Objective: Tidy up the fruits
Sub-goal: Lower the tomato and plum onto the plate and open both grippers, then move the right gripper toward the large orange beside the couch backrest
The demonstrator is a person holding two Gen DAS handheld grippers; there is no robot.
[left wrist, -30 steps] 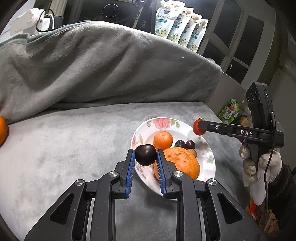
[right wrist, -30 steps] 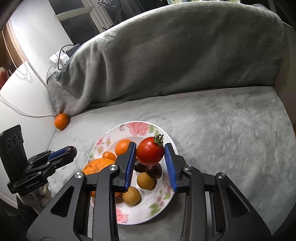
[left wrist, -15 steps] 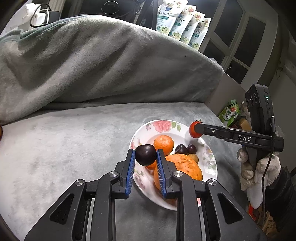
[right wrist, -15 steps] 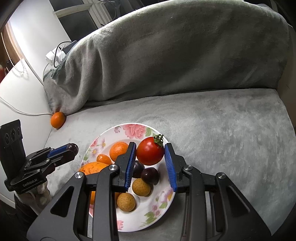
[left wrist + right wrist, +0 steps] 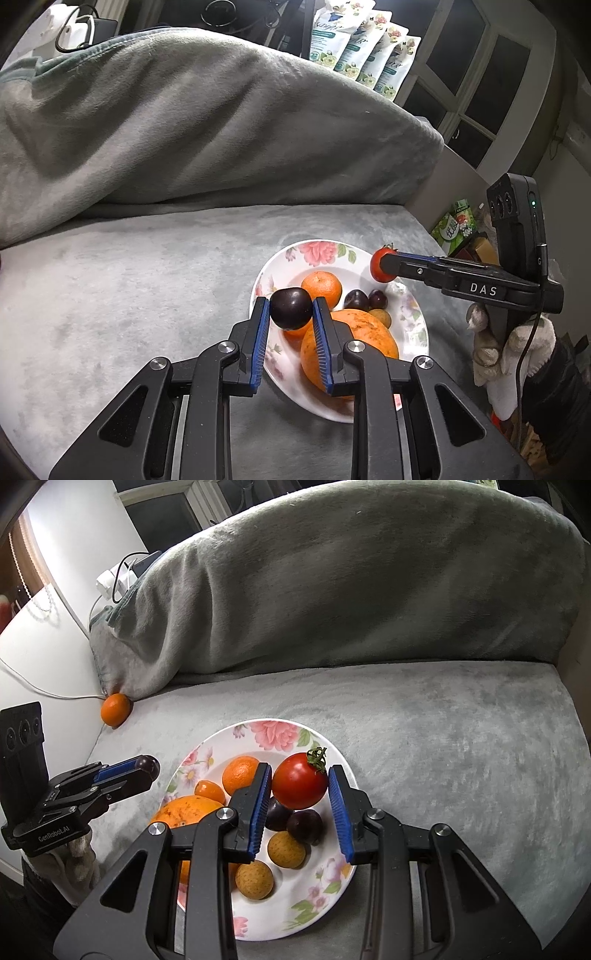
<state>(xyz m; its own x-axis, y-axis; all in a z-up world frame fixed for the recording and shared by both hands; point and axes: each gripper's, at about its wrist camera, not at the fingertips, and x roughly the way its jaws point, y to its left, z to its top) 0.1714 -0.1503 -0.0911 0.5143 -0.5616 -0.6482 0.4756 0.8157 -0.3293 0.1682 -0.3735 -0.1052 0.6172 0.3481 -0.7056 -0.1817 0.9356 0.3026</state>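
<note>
My left gripper (image 5: pixel 290 301) is shut on a dark plum (image 5: pixel 290 312), held just above the near-left rim of a floral plate (image 5: pixel 417 332). It also shows at the left of the right wrist view as the left gripper (image 5: pixel 147 768). My right gripper (image 5: pixel 299 773) is shut on a red tomato (image 5: pixel 300 786) with a green stem, above the plate (image 5: pixel 332 871). On the plate lie a large orange fruit (image 5: pixel 364 339), a mandarin (image 5: pixel 321 288), two dark plums (image 5: pixel 356 299) and two tan round fruits (image 5: pixel 286 849). A loose orange (image 5: pixel 115 709) sits off the plate.
The plate rests on a grey plush sofa seat (image 5: pixel 443 746) with a blanket-covered backrest (image 5: pixel 351 590) behind. The loose orange lies in the seat's far left corner by a white wall and cable. Gloved hands (image 5: pixel 517 354) hold the grippers; packets and a window stand behind.
Both grippers keep their fruit and have barely moved. The left wrist view has drifted slightly right, so the loose orange has slipped off its left edge.
</note>
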